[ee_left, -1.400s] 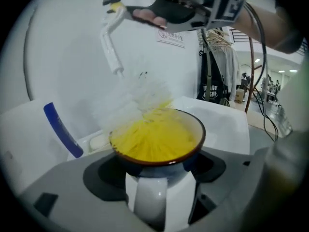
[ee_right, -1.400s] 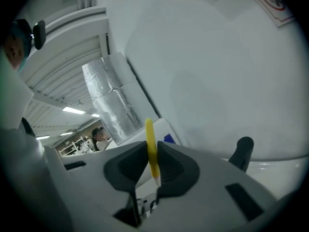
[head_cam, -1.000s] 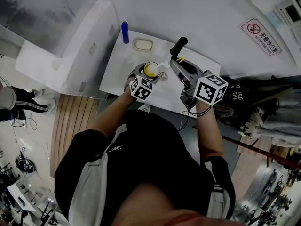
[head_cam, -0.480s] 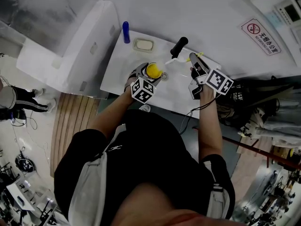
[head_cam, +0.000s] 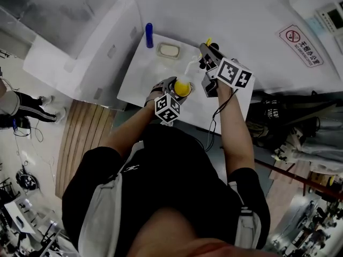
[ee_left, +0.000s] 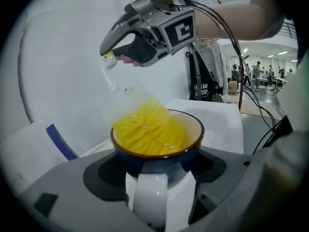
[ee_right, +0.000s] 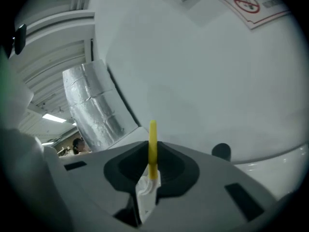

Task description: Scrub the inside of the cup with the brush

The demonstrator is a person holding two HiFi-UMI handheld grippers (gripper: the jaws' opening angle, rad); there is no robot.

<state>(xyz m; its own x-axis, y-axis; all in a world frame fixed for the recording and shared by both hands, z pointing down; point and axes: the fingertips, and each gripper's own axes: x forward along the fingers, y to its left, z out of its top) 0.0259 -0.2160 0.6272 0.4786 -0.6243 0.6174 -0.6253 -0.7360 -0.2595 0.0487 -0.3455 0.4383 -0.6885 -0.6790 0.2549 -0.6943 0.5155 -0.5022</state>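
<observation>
Now, round glazed cup [ee_left: 194,135] in left claw [ee_left: 154,190]; bristly yellow brush [ee_left: 147,129] inside

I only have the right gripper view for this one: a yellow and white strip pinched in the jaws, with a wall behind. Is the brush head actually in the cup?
Observer: Yes. The left gripper view shows the brush with its yellow bristles down inside the cup, blurred.
Operator: What holds the cup?
Observer: The left hand-held gripper, shut on the cup's white handle.
Operator: Anything else on the table?
Observer: In the head view, a blue cylinder and a small white dish sit at the far edge of the white table.
</observation>
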